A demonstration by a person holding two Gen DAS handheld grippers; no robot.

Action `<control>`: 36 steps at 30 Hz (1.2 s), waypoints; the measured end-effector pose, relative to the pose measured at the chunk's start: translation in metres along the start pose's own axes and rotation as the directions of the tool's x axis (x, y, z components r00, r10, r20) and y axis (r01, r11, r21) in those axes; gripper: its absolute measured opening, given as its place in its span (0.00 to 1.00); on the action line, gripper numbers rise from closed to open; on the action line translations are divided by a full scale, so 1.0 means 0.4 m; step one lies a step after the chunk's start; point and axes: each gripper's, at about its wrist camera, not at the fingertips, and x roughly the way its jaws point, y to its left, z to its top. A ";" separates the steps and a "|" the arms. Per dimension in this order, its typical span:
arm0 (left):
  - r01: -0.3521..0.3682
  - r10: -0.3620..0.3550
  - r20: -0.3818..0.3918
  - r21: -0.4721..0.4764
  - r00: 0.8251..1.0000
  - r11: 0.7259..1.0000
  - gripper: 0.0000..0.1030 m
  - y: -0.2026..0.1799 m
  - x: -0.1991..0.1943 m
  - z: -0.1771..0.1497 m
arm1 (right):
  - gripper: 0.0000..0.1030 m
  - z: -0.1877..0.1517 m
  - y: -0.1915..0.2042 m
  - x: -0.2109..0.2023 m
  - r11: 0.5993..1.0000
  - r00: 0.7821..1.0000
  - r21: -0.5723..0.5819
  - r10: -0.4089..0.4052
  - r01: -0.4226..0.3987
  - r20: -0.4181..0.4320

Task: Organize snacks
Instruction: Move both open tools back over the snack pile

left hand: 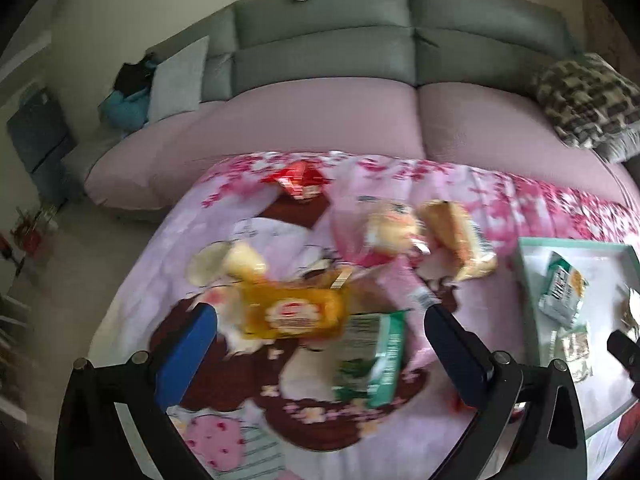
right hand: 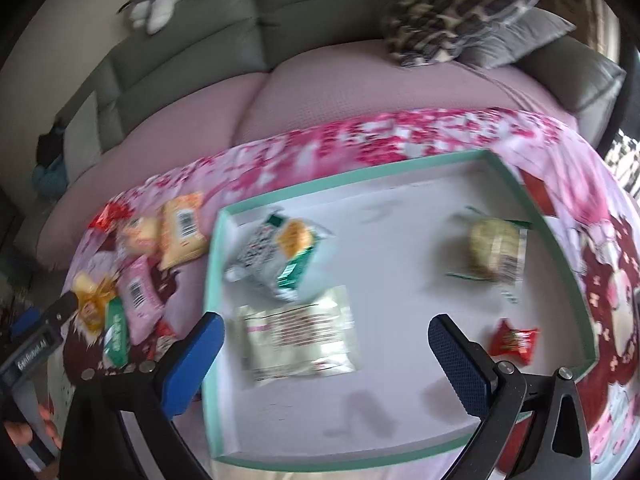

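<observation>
The sorting is partway done: four snacks already lie in the tray (right hand: 560,236), while a loose heap waits on the flowered cloth (left hand: 500,196) to its left. In the tray are a white-and-green packet (right hand: 276,256), a pale flat packet (right hand: 298,338), a round cake in clear wrap (right hand: 496,248) and a small red candy (right hand: 514,340).

The left claw (left hand: 320,328) hangs wide open and empty over the heap, its fingers straddling the yellow packet (left hand: 294,312) — so the step in hand looks like the next pick. That packet lies flat with its long axis running roughly across the view, from one finger toward the other, label up. A grip across its short side would need the claw turned, or else it must close along the length and crumple the wrapper. The green packet (left hand: 376,356) lies just beside it, partly under its right end, long axis pointing away from the camera; lifting the yellow one may drag it along.

Farther back sit the pink packet (right hand: 138,296), two orange-tan bread packets (left hand: 460,240) and a red wrapper (left hand: 300,182), all still outside the tray.

The right claw (right hand: 326,350) is also wide open and carries nothing — it hovers above the tray's near half, over the pale flat packet, whose long axis runs left to right
</observation>
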 end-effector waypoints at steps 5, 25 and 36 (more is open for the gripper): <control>-0.024 0.024 0.001 -0.079 1.000 0.997 1.00 0.085 -0.006 0.000 | 1.00 -0.022 0.097 0.011 0.994 1.000 -0.110 0.023 -0.023 -0.005; 0.137 -0.167 -0.134 -0.207 0.977 0.969 1.00 0.132 0.076 -0.033 | 0.99 -0.109 0.320 0.092 0.919 0.976 -0.337 0.168 -0.206 -0.137; 0.274 -0.313 -0.236 -0.185 0.920 0.944 1.00 0.042 0.157 -0.045 | 0.80 -0.116 0.351 0.123 0.877 0.972 -0.421 0.190 -0.231 -0.137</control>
